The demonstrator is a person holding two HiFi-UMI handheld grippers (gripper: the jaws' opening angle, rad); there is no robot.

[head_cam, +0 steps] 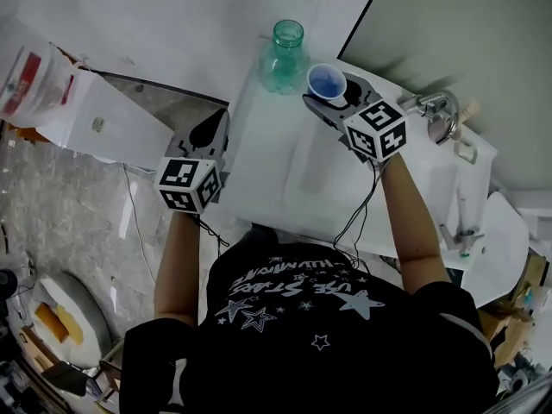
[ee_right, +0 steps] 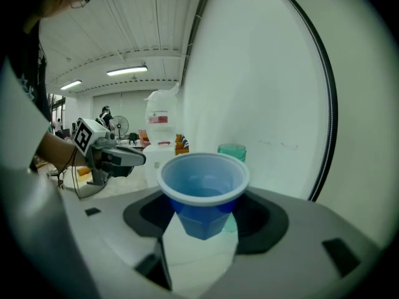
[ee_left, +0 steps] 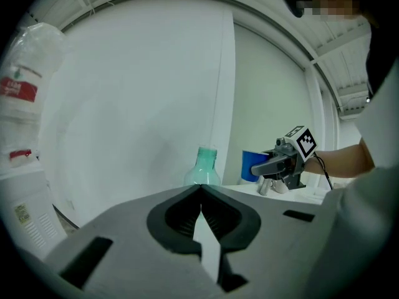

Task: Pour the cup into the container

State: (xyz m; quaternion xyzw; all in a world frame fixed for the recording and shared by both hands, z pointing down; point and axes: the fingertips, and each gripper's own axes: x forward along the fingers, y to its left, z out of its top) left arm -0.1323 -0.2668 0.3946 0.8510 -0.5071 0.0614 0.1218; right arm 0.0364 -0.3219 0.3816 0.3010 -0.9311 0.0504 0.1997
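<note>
A blue cup [head_cam: 328, 83] with liquid in it stays upright in my right gripper [head_cam: 335, 93], which is shut on it above the white table [head_cam: 276, 175]. In the right gripper view the cup [ee_right: 203, 192] sits between the jaws, with the rim of the green bottle [ee_right: 232, 151] just behind it. The green bottle [head_cam: 283, 54] stands uncapped at the table's far edge, just left of the cup. My left gripper [head_cam: 216, 126] hovers at the table's left edge, shut and empty; its tips [ee_left: 201, 190] meet below the bottle [ee_left: 204, 167]. The cup [ee_left: 252, 165] shows to the bottle's right.
A white bag with a red label [head_cam: 39, 80] and a white box [head_cam: 103, 123] stand at the left. A metal tap [head_cam: 435, 110] and small items sit at the table's right end. A white wall stands behind the bottle. Cables hang from the grippers.
</note>
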